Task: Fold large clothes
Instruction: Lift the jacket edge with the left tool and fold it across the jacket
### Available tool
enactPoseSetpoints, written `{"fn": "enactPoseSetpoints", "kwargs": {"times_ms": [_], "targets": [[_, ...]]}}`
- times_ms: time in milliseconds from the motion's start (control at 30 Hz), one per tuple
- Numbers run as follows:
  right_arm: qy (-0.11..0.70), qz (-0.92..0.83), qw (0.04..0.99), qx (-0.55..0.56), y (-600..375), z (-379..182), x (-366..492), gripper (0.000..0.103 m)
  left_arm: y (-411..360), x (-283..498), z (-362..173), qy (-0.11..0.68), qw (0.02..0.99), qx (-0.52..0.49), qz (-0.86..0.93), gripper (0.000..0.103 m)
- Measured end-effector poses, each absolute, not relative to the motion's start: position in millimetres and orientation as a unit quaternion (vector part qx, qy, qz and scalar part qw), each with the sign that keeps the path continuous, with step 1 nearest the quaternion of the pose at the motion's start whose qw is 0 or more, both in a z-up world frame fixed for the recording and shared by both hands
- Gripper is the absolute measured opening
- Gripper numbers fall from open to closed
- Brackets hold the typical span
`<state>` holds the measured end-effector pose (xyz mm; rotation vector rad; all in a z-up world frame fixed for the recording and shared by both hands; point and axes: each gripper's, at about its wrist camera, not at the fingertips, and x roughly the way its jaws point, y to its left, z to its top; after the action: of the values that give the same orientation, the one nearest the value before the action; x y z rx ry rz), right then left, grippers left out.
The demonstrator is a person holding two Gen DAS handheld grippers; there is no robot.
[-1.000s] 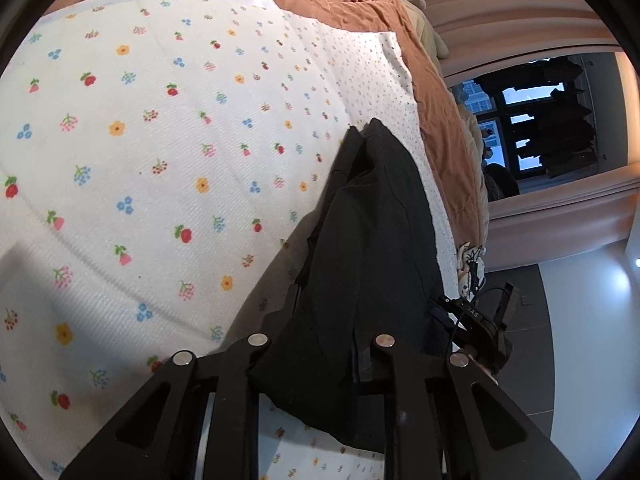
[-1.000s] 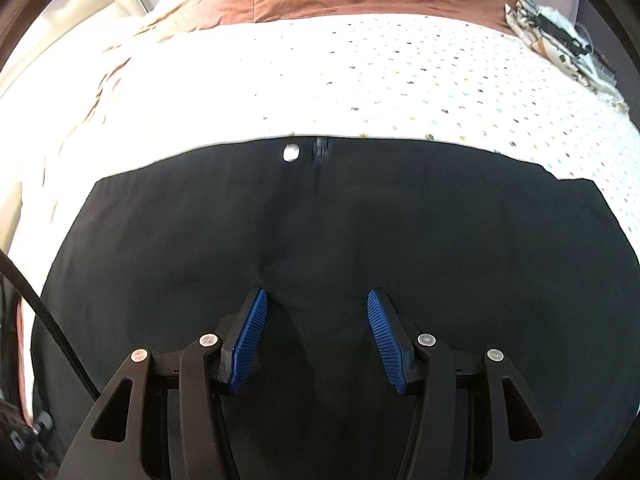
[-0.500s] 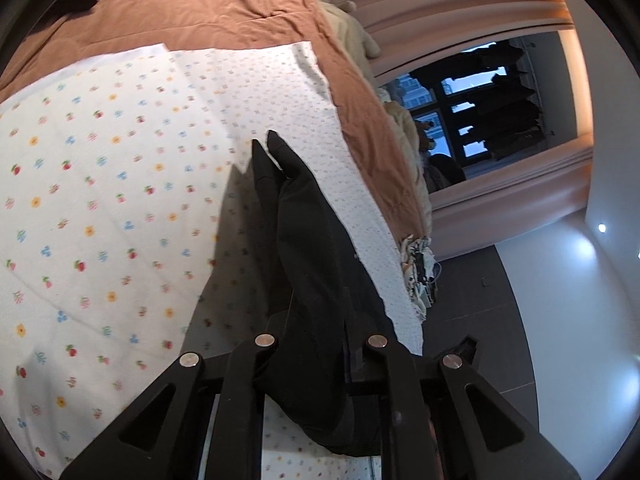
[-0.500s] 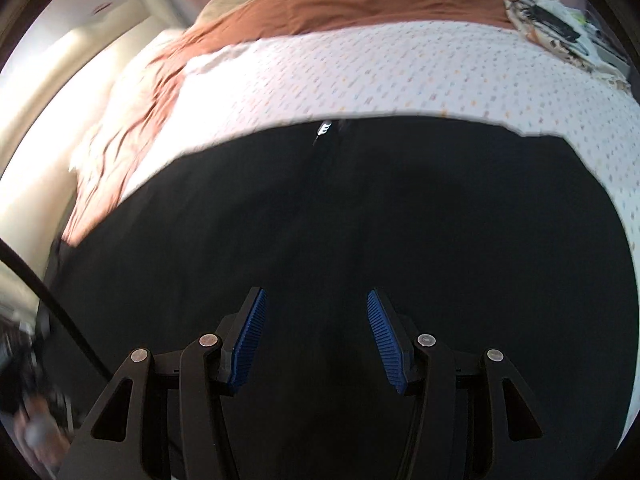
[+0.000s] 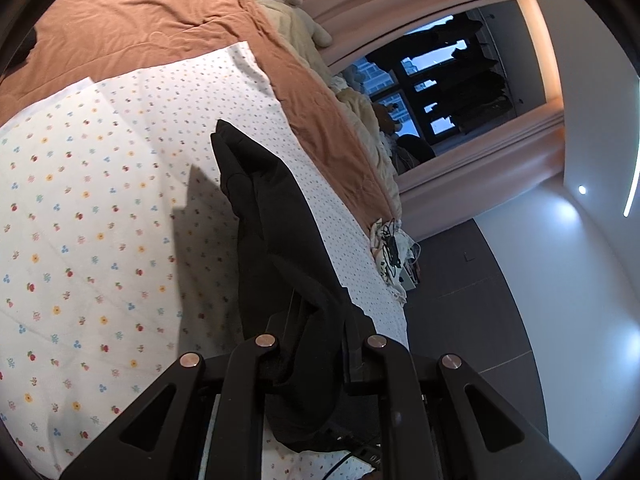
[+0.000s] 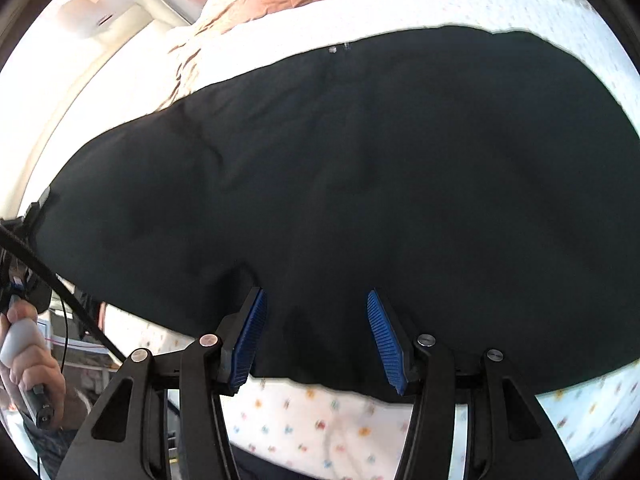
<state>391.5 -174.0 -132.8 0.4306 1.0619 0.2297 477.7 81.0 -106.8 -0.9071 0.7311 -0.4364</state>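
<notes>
Left gripper (image 5: 320,354) clenched on a bunched edge of the black garment (image 5: 276,232), cloth running forward from it as a narrow raised ridge above the floral sheet (image 5: 92,216). Only from this side: brown blanket (image 5: 160,20) farther ahead, dark window (image 5: 444,80) off to the right.

Right gripper (image 6: 314,334) released, blue pads (image 6: 250,336) spread wide, nothing clamped. Here instead the garment (image 6: 360,168) broad, filling the space ahead, a small metal fastener (image 6: 333,49) at its far edge. Left hand (image 6: 28,364) low at the left.
</notes>
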Motion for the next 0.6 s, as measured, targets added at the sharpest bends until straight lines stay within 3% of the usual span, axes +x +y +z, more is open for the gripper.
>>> {"fn": "enactPoseSetpoints", "kwargs": {"times_ms": [300, 600], "targets": [[0.506, 0.078, 0.833, 0.211, -166, -163, 375, 0.041, 33, 487, -74, 0.349, 0.819, -0.378, -0.254, 0.015], [0.490, 0.141, 0.805, 0.303, -216, -169, 378, 0.038, -43, 500, -34, 0.357, 0.816, -0.321, -0.323, 0.015]]}}
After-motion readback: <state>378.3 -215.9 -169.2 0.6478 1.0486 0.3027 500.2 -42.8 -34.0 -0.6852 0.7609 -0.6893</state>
